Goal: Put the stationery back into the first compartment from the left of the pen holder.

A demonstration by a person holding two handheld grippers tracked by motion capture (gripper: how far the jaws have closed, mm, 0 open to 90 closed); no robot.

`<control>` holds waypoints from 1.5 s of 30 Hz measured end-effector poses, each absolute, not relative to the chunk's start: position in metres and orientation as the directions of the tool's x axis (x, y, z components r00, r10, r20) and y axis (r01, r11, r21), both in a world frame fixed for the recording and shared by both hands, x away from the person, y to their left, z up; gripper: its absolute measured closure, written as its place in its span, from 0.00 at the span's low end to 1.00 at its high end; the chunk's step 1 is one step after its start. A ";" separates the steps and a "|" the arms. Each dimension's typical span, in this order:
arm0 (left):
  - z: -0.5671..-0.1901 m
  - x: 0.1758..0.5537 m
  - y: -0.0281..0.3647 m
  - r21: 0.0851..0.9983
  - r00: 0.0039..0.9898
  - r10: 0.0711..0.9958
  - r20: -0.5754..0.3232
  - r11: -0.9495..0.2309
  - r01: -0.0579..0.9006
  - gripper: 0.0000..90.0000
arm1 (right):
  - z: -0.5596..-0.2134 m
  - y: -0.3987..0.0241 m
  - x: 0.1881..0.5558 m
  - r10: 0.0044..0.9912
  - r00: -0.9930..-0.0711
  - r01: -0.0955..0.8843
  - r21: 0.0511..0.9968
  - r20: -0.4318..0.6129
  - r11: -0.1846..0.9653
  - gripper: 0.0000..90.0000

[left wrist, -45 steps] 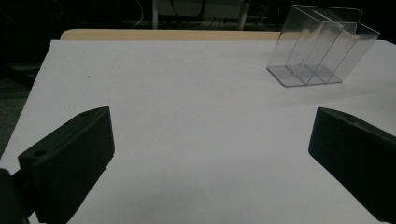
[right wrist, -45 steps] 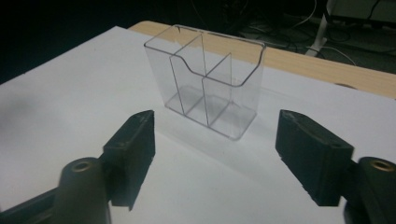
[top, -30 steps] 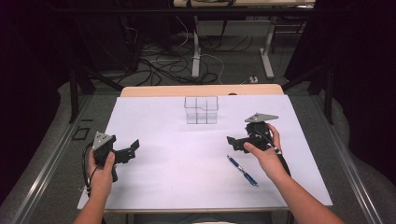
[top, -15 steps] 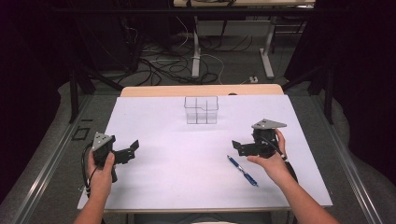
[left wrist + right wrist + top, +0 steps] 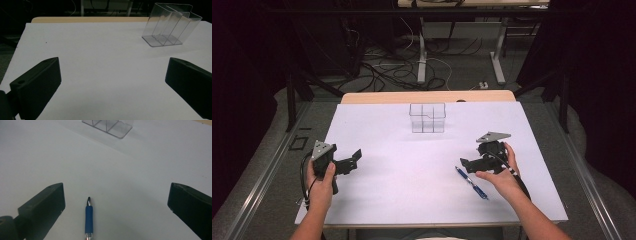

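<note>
Pen (image 5: 89, 219), slim blue plastic ballpoint, lies flat on white table sheet (image 5: 412, 170) near side of clear plastic divided organizer (image 5: 427, 118), between my right gripper (image 5: 116, 206) jaws spread wide; light, stiff, slippery, likely to roll — I'd pinch mid-barrel; left gripper (image 5: 112, 85) also gaping, empty.

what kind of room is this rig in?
Likely a lab or recording workspace: white-covered table, tangled floor cables and metal desk legs behind, dark surroundings, clear plastic divided organiser as a prop.

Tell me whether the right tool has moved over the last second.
Yes. The right tool has come toward the person and slightly outward, away from the clear organizer, and now sits beside the blue pen, jaws open.
</note>
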State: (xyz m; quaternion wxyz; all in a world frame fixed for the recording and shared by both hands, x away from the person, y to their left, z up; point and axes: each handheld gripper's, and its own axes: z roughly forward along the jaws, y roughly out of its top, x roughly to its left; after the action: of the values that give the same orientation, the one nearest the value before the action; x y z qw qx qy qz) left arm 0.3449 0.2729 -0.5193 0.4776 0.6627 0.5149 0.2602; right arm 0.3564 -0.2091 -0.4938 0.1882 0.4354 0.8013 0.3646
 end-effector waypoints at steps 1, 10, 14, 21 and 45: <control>-0.519 0.345 0.273 0.900 0.334 0.931 -0.149 -0.012 0.435 0.00 | -0.494 -0.208 0.356 0.834 -0.551 0.564 0.746 0.020 0.355 0.06; -0.519 0.345 0.273 0.902 0.336 0.930 -0.145 -0.015 0.431 0.00 | -0.498 -0.200 0.353 0.821 -0.571 0.560 0.735 0.007 0.383 0.23; -0.519 0.345 0.273 0.902 0.337 0.930 -0.145 -0.016 0.431 0.00 | -0.501 -0.199 0.353 0.819 -0.573 0.567 0.724 0.004 0.393 0.30; -0.519 0.345 0.273 0.903 0.337 0.931 -0.142 -0.018 0.429 0.00 | -0.506 -0.195 0.353 0.811 -0.585 0.576 0.697 -0.014 0.427 0.38; -0.520 0.346 0.272 0.901 0.342 0.929 -0.142 -0.022 0.433 0.00 | -0.524 -0.191 0.360 0.830 -0.539 0.730 0.569 0.140 0.378 0.57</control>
State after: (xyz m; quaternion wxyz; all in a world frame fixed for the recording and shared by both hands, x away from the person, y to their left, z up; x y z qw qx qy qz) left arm 0.3457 0.2722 -0.5197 0.4772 0.6660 0.5113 0.2595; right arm 0.3601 -0.1906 -0.5238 0.0844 0.4724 0.8259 0.2960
